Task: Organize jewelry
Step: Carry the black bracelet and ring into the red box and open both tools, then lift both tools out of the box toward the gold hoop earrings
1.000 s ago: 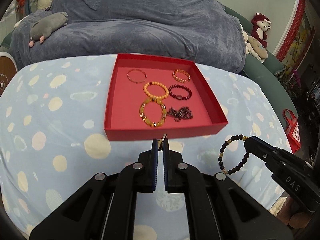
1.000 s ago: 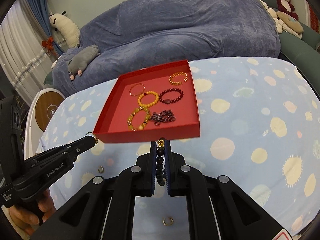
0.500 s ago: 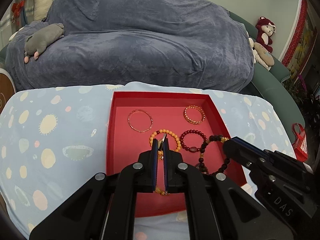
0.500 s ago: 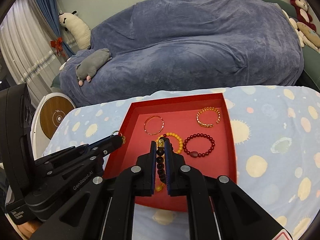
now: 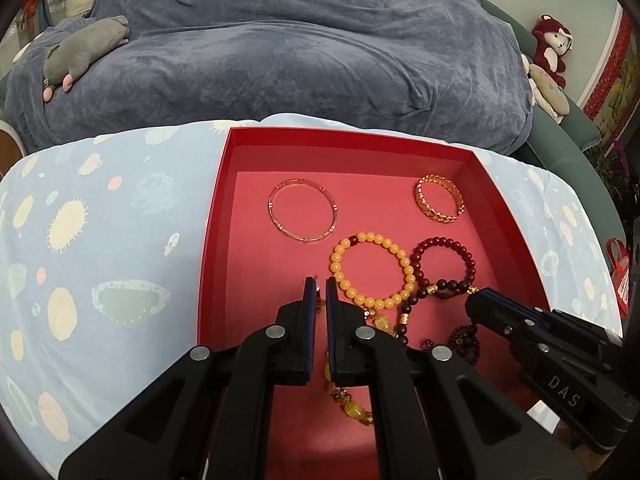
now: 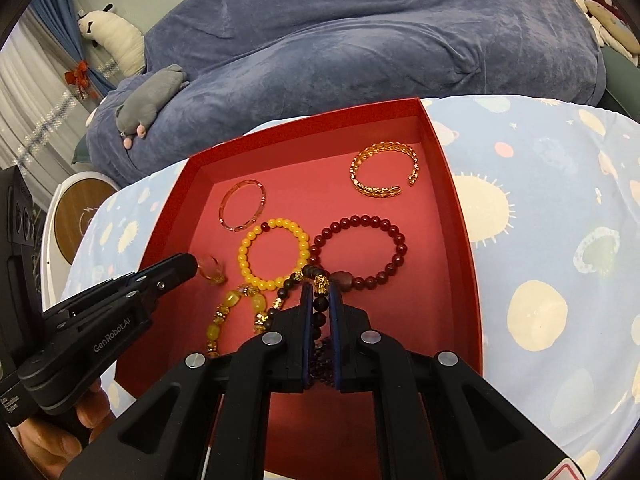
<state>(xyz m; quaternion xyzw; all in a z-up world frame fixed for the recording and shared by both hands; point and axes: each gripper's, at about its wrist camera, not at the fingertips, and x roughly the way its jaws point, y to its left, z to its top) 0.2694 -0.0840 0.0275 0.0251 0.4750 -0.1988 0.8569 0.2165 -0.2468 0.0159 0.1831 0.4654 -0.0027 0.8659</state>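
Observation:
A red tray (image 5: pixel 216 216) (image 6: pixel 460 208) lies on the spotted cloth. It holds a thin bangle (image 5: pixel 303 210), a gold cuff (image 6: pixel 384 174), a yellow bead bracelet (image 5: pixel 372 272), a dark red bead bracelet (image 6: pixel 360 248), an amber bracelet (image 6: pixel 232 312) and a dark chain (image 5: pixel 464 340). My left gripper (image 5: pixel 318 286) (image 6: pixel 192 266) is low over the tray's near left part, shut on a small gold ring (image 6: pixel 212 272). My right gripper (image 6: pixel 320 290) (image 5: pixel 474 300) is shut on a black bead bracelet (image 5: pixel 420 300), which hangs over the tray's near middle.
The table wears a light blue cloth (image 5: pixel 100 248) with pale spots. Behind it sits a large blue-covered couch (image 5: pixel 300 40) with a grey plush toy (image 5: pixel 80 52). A round wooden-topped object (image 6: pixel 80 216) stands left of the table. A hand (image 6: pixel 60 432) grips the left tool.
Both grippers moved forward and down, from in front of the tray's near wall to low over its floor, each still holding its piece.

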